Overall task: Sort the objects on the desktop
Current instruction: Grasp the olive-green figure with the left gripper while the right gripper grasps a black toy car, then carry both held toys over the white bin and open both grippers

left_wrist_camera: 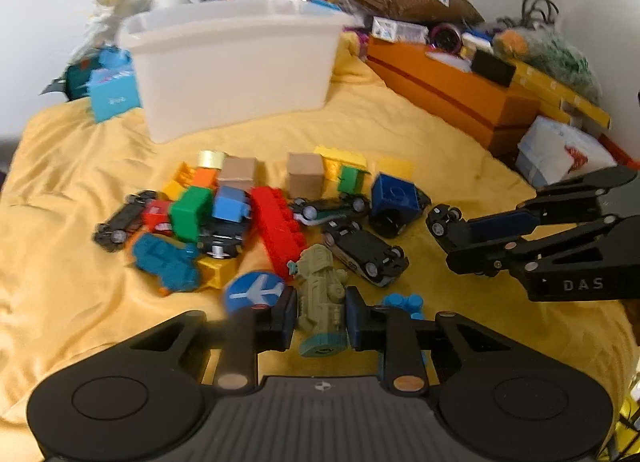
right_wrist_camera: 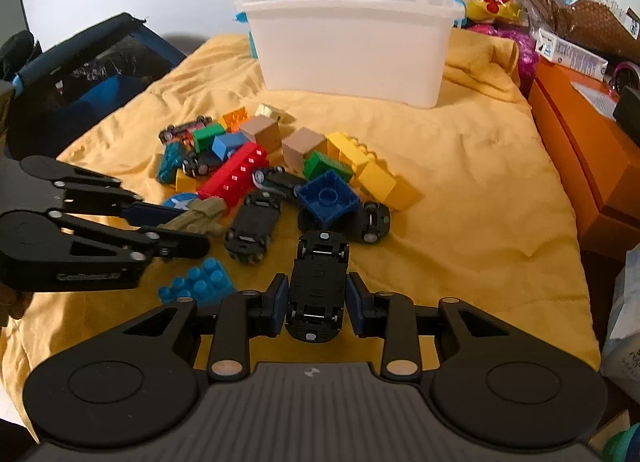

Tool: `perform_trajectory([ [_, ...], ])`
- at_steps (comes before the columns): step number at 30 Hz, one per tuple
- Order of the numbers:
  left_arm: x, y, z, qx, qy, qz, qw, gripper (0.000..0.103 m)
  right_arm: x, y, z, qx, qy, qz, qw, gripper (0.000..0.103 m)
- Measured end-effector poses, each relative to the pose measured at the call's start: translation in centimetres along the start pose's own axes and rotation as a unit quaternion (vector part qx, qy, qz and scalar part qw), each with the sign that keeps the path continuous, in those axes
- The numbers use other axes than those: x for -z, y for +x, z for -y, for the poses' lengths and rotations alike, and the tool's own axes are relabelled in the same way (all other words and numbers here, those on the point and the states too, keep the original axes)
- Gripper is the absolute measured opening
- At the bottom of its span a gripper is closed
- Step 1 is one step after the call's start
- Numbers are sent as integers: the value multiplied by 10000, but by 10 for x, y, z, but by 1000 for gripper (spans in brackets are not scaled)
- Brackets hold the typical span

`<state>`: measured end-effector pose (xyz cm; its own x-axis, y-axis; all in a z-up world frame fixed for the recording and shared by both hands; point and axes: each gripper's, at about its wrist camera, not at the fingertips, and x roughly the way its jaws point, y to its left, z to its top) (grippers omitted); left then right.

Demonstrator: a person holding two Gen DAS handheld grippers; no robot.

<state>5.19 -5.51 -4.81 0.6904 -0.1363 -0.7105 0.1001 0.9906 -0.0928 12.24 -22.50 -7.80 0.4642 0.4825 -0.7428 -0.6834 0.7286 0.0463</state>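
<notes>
Both jaws are clamped on toys. On our left gripper the pads press either side of an olive-green toy vehicle, bottom centre of the left wrist view, teal wheel end toward the camera. On our right gripper the pads sit against the sides of a black toy car, upside down, chassis and axles showing, bottom centre of the right wrist view. No earlier frame, so we say nothing about jaw motion.

We see everything lying on a yellow cloth. The toy pile sits mid-frame: red long brick, green block, dark blue block, two tan cubes, more overturned cars, and a round blue airplane disc just left of our left gripper. Light blue studded brick lies lower left in the right wrist view, below our left gripper's fingers.

White plastic bin stands upper centre, behind the pile, well apart from both grippers. Orange box sits upper right with clutter on top.
</notes>
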Motion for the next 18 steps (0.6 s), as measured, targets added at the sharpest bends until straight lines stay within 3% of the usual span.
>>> perform_trajectory([
  [11,-22,-49,-27,-296,-415,410,9979,29,-15,-17,-2,-86,40,355,9993,34],
  [18,-65,-62,-44,-452,-626,739,9943,29,-60,-32,-3,-130,179,801,9965,34],
])
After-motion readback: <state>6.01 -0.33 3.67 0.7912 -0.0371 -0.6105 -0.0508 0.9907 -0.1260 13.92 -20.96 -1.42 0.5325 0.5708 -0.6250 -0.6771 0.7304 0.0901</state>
